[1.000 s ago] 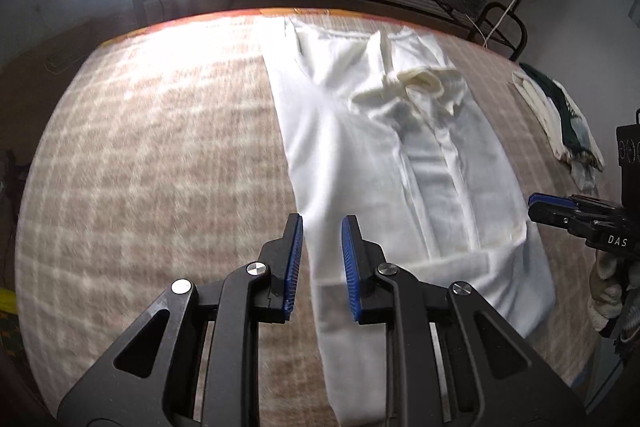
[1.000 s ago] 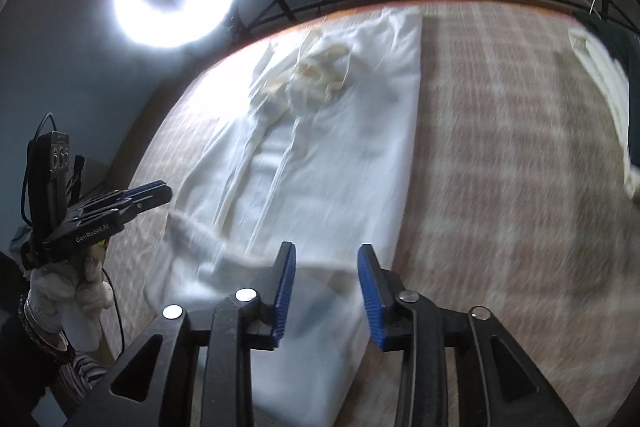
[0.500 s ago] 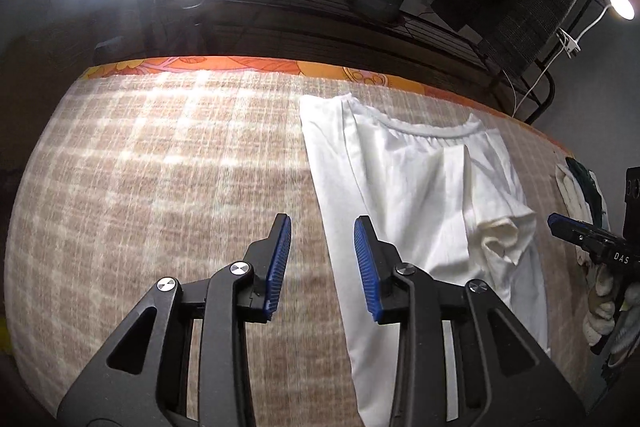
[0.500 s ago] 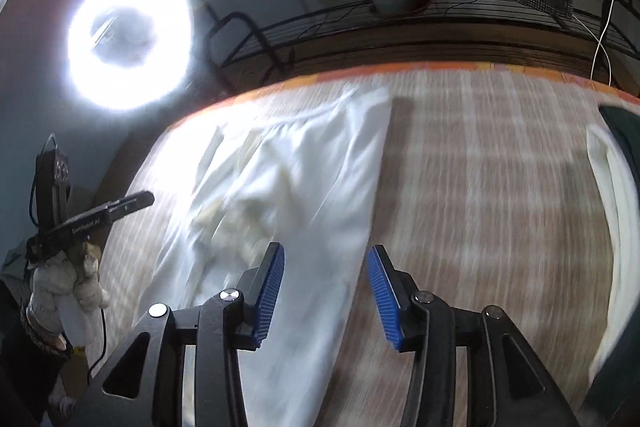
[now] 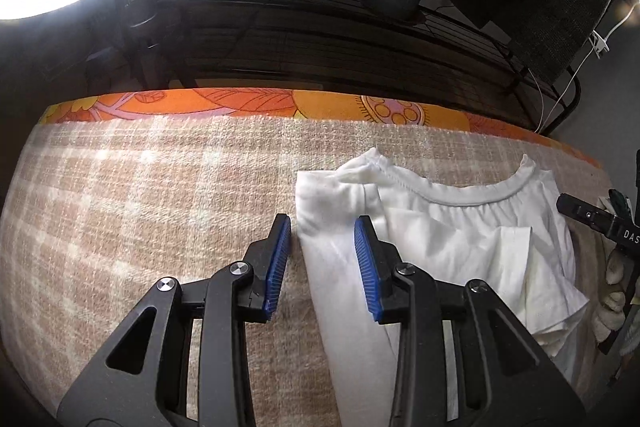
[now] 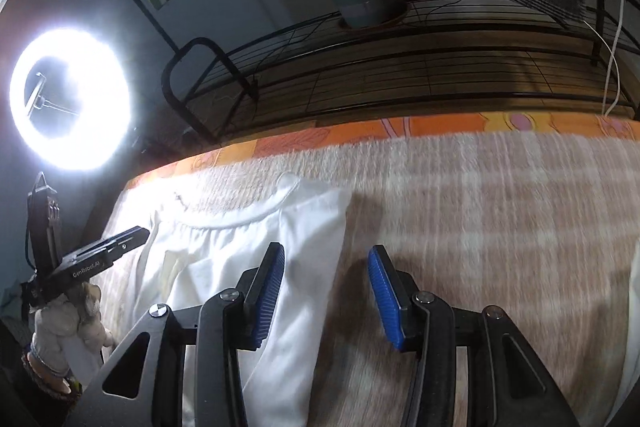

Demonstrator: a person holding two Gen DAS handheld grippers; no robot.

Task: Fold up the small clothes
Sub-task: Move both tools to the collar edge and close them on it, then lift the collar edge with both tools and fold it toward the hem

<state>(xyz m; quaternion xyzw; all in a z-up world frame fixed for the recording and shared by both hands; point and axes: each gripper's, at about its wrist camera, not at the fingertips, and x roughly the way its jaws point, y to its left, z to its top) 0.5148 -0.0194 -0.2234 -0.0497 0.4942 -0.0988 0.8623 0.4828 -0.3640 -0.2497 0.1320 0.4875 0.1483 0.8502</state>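
Observation:
A white T-shirt lies flat on the checked beige cloth, sides folded in, its neckline toward the far edge. It also shows in the right wrist view. My left gripper is open and empty, its jaws standing either side of the shirt's left shoulder corner. My right gripper is open and empty, its jaws standing either side of the shirt's right shoulder edge. Each gripper shows in the other's view: the right one and the left one, held by a gloved hand.
The checked cloth covers a table with an orange patterned border at the far edge. Behind stand a black wire rack, a potted plant and a bright ring light. More clothes lie at the right.
Both grippers have moved forward along the shirt from its lower part to the shoulder end near the neckline. Both stayed open, the left jaws a little wider.

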